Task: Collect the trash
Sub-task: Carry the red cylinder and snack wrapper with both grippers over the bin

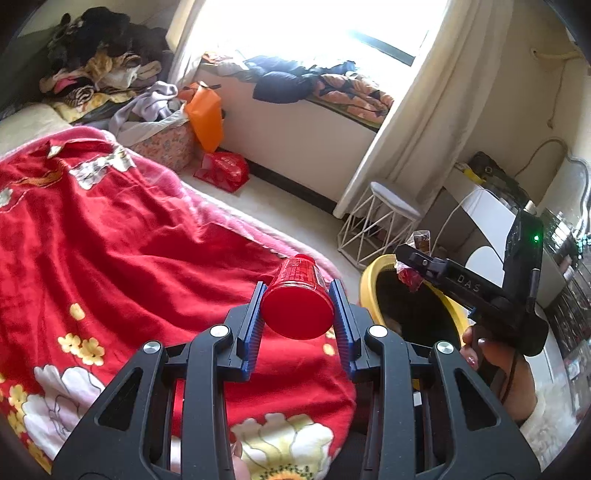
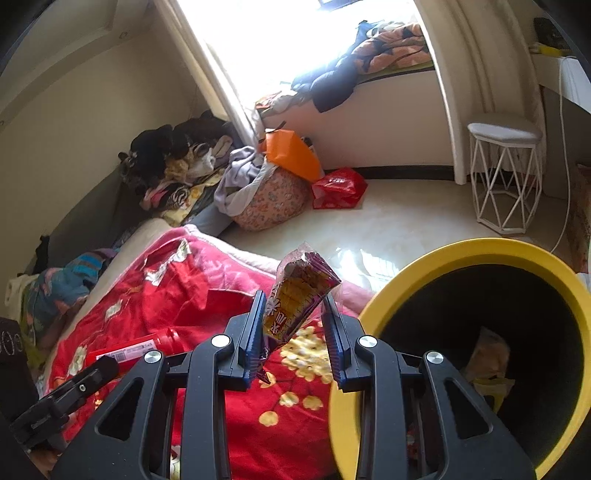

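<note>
"DAS" reads in raised letters on the black body of my right hand-held gripper [image 1: 410,267], seen from the left wrist. Snack wrapper [image 2: 295,299] in that gripper carries large Chinese characters, too blurred for me to read. Red bottle [image 1: 297,295] label has fine print, illegible. Red bag [image 2: 338,188] has white lettering, unreadable.

You're in a lived-in home bedroom: bed under a red floral blanket [image 1: 129,251], clothes pile [image 1: 99,62] heaped by the wall, curtained bright window [image 1: 325,26] with bedding on the sill, white wire stool [image 2: 506,173] on pale tile floor.
</note>
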